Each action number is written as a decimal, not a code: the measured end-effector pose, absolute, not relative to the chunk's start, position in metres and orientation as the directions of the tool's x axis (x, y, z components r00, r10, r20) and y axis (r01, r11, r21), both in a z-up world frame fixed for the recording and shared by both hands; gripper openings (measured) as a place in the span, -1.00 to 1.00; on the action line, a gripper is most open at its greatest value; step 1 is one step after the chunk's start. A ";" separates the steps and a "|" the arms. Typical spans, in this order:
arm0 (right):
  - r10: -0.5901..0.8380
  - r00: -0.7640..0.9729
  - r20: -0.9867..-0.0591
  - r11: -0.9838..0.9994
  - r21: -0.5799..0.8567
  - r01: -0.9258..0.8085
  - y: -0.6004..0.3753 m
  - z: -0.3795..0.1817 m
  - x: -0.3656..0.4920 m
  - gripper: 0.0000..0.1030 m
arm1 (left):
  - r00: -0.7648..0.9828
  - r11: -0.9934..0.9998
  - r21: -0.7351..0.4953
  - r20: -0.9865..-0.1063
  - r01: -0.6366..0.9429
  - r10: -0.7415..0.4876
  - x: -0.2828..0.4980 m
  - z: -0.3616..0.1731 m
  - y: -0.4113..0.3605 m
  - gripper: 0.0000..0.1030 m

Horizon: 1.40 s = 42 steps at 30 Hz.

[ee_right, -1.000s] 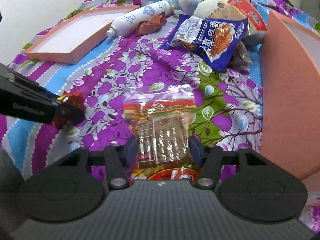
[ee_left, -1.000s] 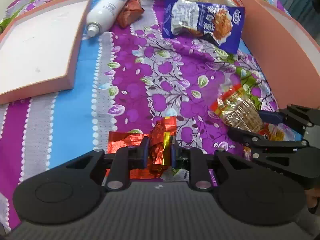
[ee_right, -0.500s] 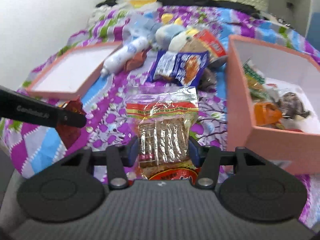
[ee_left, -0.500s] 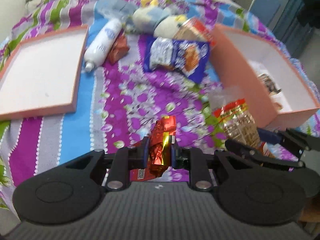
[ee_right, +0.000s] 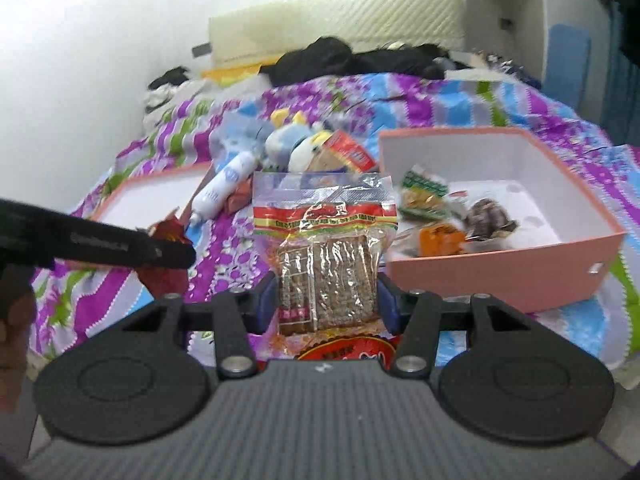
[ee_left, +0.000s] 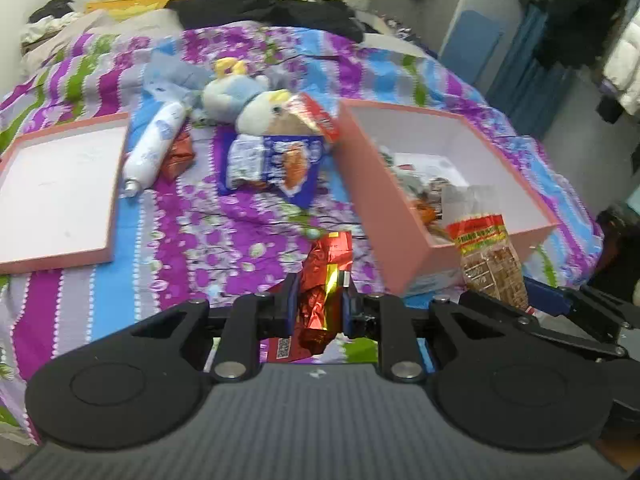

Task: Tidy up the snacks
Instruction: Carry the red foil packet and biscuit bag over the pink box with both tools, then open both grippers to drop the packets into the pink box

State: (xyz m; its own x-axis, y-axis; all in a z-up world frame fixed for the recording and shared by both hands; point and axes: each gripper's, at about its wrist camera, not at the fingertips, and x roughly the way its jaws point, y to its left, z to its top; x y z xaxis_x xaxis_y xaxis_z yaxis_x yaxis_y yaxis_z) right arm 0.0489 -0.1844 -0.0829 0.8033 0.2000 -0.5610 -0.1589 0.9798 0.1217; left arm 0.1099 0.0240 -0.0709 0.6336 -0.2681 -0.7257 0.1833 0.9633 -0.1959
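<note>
My left gripper (ee_left: pixel 320 300) is shut on a crinkled red and gold foil snack packet (ee_left: pixel 326 276), held above the bedspread. My right gripper (ee_right: pixel 327 304) is shut on a clear bag of brown biscuits with a red and yellow band (ee_right: pixel 326 256); that bag also shows in the left wrist view (ee_left: pixel 488 256). The pink box (ee_right: pixel 504 276) with several snacks inside stands to the right of both grippers, and shows in the left wrist view (ee_left: pixel 384 208). The left gripper and its red packet (ee_right: pixel 168 236) show at the left of the right wrist view.
A blue noodle snack bag (ee_left: pixel 276 164), a small red-brown packet (ee_left: pixel 180 154), a white bottle (ee_left: pixel 154 148) and plush toys (ee_left: pixel 248 100) lie on the purple bedspread. The box's shallow pink lid (ee_left: pixel 60 192) lies at the left. Dark clothes are piled at the bed's head.
Both grippers have risen and pulled back from the bedspread with their snacks. The pink box's inside has come into view.
</note>
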 end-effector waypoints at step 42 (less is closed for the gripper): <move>0.001 0.817 -0.577 0.990 0.114 0.079 -0.327 -0.096 0.200 0.05 | 0.528 0.898 -0.236 -0.742 0.372 -0.414 0.317 -0.090 -0.153 -0.53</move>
State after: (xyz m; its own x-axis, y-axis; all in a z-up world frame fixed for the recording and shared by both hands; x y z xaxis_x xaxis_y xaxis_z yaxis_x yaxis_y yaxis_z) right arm 0.2004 -0.3272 -0.0958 0.8166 0.0010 -0.5772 0.0791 0.9904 0.1136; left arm 0.3172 -0.1531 -0.0900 0.5281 -0.4137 -0.7416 0.3723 0.8977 -0.2357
